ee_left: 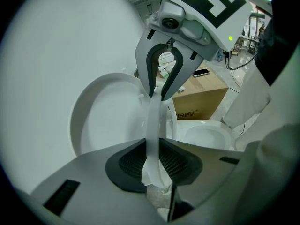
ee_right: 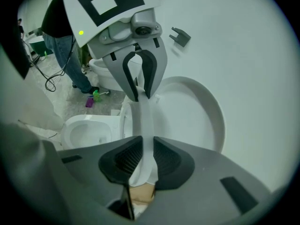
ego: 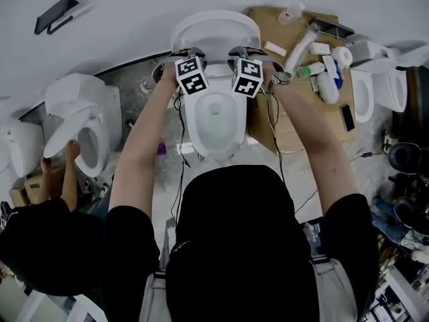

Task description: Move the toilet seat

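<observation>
The white toilet stands in the middle of the head view, its lid up against the wall. The seat ring is lifted on edge in front of the lid. Both grippers face each other and pinch that ring. My left gripper is shut on the rim, with the white strip running up between its dark pads. My right gripper is shut on the same rim from the other side. The bowl lies open below the ring.
A cardboard box with bottles and packets sits right of the toilet. More toilets stand at the left and right. Another person crouches lower left. Cables hang from both grippers. A black bracket is on the wall.
</observation>
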Tool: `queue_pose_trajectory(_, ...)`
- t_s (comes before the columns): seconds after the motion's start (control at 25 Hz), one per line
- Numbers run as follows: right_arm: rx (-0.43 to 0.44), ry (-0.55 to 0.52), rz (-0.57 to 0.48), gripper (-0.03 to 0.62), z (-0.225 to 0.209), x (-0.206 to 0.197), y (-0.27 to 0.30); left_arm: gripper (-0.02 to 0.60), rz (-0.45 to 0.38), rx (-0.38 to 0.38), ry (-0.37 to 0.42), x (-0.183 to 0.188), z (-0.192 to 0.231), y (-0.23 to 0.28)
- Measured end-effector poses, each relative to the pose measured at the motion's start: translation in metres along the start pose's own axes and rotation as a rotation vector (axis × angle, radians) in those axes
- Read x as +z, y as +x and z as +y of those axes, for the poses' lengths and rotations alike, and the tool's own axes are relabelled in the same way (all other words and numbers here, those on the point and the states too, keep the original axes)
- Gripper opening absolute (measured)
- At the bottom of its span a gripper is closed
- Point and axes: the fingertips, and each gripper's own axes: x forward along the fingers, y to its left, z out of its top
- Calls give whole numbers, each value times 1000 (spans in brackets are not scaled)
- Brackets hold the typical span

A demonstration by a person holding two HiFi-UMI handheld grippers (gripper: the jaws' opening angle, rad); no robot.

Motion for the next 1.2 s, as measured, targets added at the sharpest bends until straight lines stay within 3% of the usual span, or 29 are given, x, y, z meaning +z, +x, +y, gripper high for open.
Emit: queue_pose_trajectory(1.2, -8, 42, 16, 77, -51, -5, 30, 81, 54, 31, -28, -2, 52, 29)
